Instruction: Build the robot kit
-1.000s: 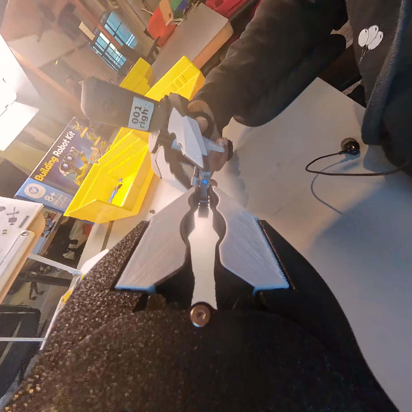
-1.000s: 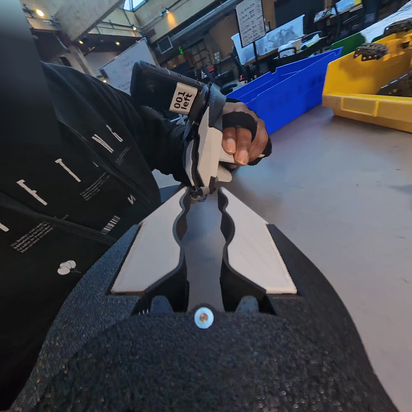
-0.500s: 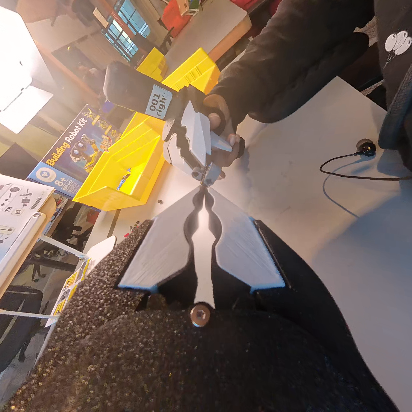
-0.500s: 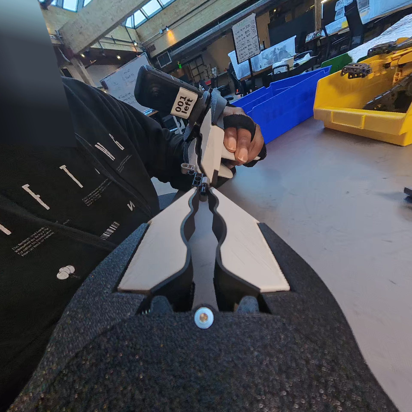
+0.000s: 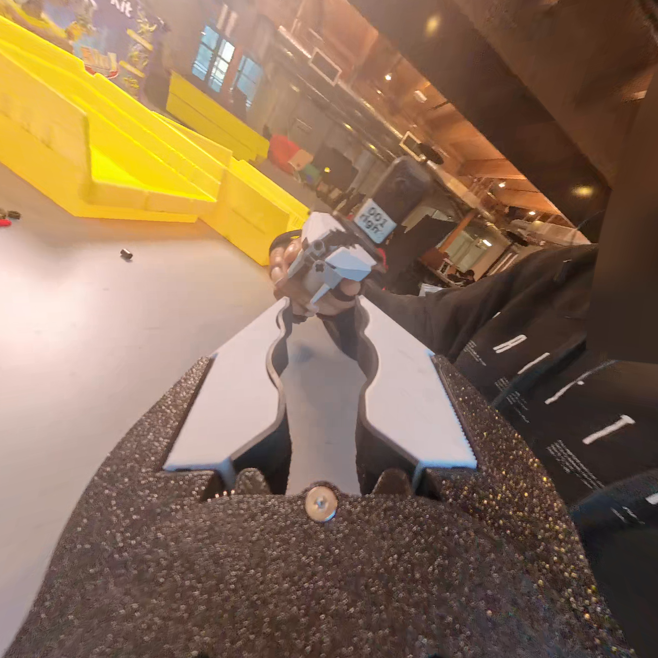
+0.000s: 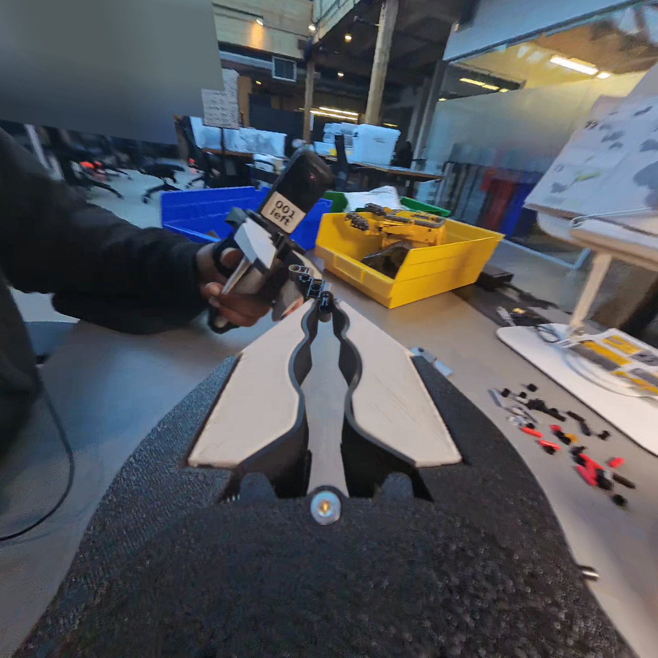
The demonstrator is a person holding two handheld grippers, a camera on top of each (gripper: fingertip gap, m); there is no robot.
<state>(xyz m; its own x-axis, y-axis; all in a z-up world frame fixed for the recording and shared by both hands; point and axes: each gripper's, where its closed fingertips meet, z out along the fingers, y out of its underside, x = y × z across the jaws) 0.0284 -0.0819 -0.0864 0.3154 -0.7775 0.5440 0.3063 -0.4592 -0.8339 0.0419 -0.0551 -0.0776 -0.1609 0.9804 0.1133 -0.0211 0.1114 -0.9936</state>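
A small assembly of a grey beam and black connectors (image 6: 309,283) is held in the air over the grey table (image 6: 445,320). My right gripper (image 6: 324,307) is shut on its black lower end. My left gripper (image 5: 322,307) is open and empty, its fingers spread wide just short of the right gripper (image 5: 320,252), which faces it with the assembly (image 5: 315,251) between its tips. In the right wrist view the left gripper (image 6: 279,279) sits close beside the assembly, held by a hand (image 6: 228,302) in a black sleeve.
Yellow bins (image 5: 142,171) stand at the far left. Another yellow bin (image 6: 459,249) holds a yellow-and-black model, with a blue bin (image 6: 206,210) behind. Loose black and red parts (image 6: 569,445), a grey part (image 6: 431,359) and a booklet stand (image 6: 587,292) lie to the right. Both grippers' tips are close together, under 4 cm apart.
My left gripper was shut on the assembly and has opened and let go. My right gripper has closed on it and holds it. Both views have swung round.
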